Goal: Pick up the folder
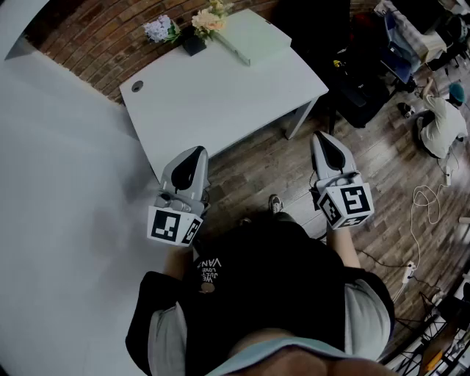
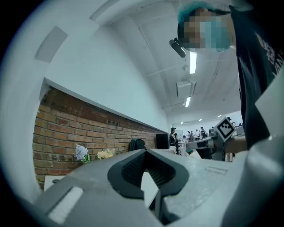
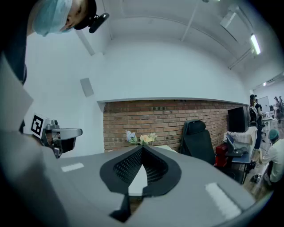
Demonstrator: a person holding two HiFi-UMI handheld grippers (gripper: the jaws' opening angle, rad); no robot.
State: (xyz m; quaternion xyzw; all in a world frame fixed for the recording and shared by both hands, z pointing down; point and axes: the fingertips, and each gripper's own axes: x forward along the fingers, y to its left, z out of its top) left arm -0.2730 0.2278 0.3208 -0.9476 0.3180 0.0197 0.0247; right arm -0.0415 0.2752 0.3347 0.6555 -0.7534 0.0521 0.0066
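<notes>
Head view has me standing back from the white desk [image 1: 213, 95], with both tools held level in front of me; the folder [image 1: 258, 34], a pale flat thing, lies at the desk's far right corner, just beside the flowers [image 1: 208, 20] and close to the brick wall [image 1: 88, 40]; nothing touches it. My left gripper [image 1: 197, 153] hangs over the desk's near edge, and the left gripper view shows its jaws pressed together with nothing between them; my right gripper [image 1: 324, 139] is out over the wooden floor [image 1: 382, 169], off the desk's right side, and the right gripper view shows its jaws likewise closed on nothing. So I judge the task barely begun: no reach, no grip and no lift is done; all of it is left; I would need to step nearer, spread one pair of jaws, bring them to the folder's edge, pinch it and raise it off the desk.
</notes>
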